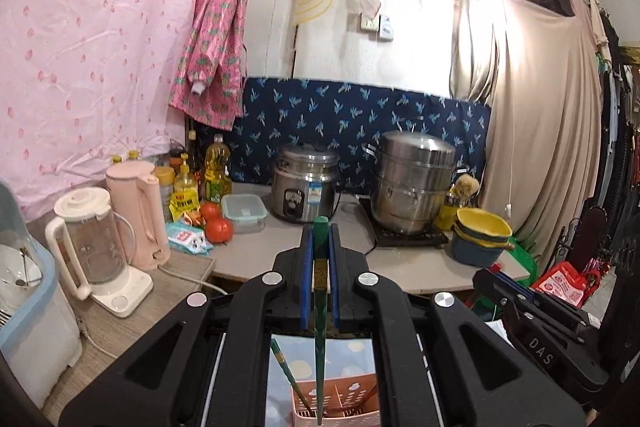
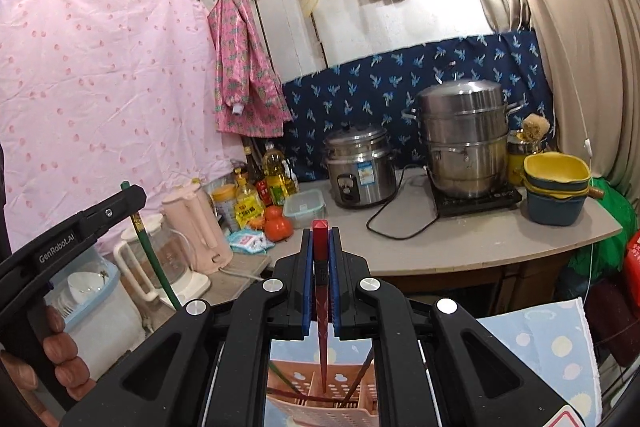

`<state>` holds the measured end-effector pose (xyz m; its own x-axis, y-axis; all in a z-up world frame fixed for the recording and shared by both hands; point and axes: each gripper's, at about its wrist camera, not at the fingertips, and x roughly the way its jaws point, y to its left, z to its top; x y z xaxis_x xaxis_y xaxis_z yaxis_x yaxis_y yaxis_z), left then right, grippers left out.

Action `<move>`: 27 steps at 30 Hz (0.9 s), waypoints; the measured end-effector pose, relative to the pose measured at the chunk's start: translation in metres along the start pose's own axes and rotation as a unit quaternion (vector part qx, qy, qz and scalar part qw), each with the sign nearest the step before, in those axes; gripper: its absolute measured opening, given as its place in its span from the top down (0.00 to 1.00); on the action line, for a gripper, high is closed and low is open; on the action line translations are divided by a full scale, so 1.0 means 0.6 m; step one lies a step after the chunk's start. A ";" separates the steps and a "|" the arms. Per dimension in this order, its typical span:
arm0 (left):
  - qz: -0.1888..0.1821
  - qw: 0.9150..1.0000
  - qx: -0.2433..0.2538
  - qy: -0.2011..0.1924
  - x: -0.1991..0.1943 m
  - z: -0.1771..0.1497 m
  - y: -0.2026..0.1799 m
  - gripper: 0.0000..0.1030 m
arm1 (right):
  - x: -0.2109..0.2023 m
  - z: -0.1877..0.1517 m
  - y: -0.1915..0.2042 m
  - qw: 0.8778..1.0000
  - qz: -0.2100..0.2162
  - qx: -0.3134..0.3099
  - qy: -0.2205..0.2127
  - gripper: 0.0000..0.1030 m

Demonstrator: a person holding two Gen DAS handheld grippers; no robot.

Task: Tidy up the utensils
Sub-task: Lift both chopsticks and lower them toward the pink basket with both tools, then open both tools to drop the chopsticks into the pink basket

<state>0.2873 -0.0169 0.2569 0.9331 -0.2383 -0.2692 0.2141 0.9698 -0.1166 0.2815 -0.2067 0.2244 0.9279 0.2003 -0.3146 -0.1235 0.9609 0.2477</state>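
While my left gripper [image 1: 320, 227] clamps a green chopstick [image 1: 319, 327], my right gripper [image 2: 320, 229] pinches a red chopstick [image 2: 321, 311]; both tips hang over the pink slotted utensil basket [image 1: 340, 401].

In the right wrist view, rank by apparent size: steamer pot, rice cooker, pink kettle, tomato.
1. Steamer pot
2. Rice cooker and pink kettle: look about alike, and the kettle sits nearer, so unranked
3. Tomato
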 end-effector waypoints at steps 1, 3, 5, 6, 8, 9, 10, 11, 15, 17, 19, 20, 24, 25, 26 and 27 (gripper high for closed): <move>0.001 1.000 0.001 0.006 0.009 -0.009 0.000 0.93 | 0.012 -0.009 -0.003 1.000 0.000 0.000 0.008 0.93; 0.004 1.000 -0.001 0.017 0.026 -0.026 0.004 0.94 | 0.031 -0.028 -0.007 1.000 0.000 0.000 0.023 0.93; 0.006 1.000 -0.006 0.029 0.039 -0.034 0.011 0.94 | 0.046 -0.045 -0.010 0.999 -0.001 0.000 0.036 0.93; 0.006 0.999 -0.008 0.031 0.040 -0.035 0.014 0.94 | 0.053 -0.053 -0.012 0.999 0.000 0.001 0.042 0.93; 0.003 1.000 -0.010 0.024 0.032 -0.027 0.020 0.94 | 0.061 -0.060 -0.014 0.999 -0.001 0.000 0.047 0.93; 0.004 1.000 -0.007 0.015 0.023 -0.019 0.021 0.94 | 0.061 -0.061 -0.014 0.999 -0.001 0.001 0.047 0.93; 0.005 1.000 -0.005 0.006 0.016 -0.010 0.020 0.94 | 0.062 -0.060 -0.016 0.999 0.000 0.003 0.046 0.93; 0.005 1.000 -0.003 -0.001 0.009 -0.001 0.021 0.94 | 0.063 -0.058 -0.016 0.999 0.001 0.006 0.045 0.93; 0.006 1.000 -0.001 -0.012 0.008 0.014 0.015 0.94 | 0.066 -0.055 -0.014 0.999 0.001 0.006 0.044 0.93; 0.005 1.000 -0.004 -0.006 0.018 0.007 0.013 0.94 | 0.069 -0.057 -0.014 0.999 0.000 0.006 0.047 0.93; 0.006 1.000 -0.006 0.003 0.032 -0.005 0.013 0.94 | 0.072 -0.063 -0.016 0.999 -0.003 0.004 0.052 0.93; 0.007 1.000 -0.007 0.008 0.038 -0.012 0.013 0.94 | 0.075 -0.067 -0.016 0.998 -0.004 0.002 0.055 0.93; 0.006 0.999 -0.018 0.032 0.065 -0.046 0.022 0.93 | 0.083 -0.085 -0.017 0.997 -0.010 -0.012 0.071 0.93; 0.009 0.999 -0.019 0.037 0.070 -0.056 0.024 0.93 | 0.084 -0.088 -0.016 0.997 -0.013 -0.017 0.074 0.92; 0.011 0.999 -0.021 0.040 0.072 -0.062 0.025 0.93 | 0.083 -0.093 -0.015 0.997 -0.018 -0.020 0.071 0.88; 0.013 0.999 -0.020 0.040 0.073 -0.066 0.027 0.92 | 0.082 -0.095 -0.015 0.997 -0.022 -0.022 0.069 0.85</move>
<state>0.3199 -0.0138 0.2052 0.9119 -0.2186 -0.3474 0.1773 0.9731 -0.1469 0.3081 -0.1945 0.1544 0.8756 0.1792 -0.4487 -0.1014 0.9762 0.1918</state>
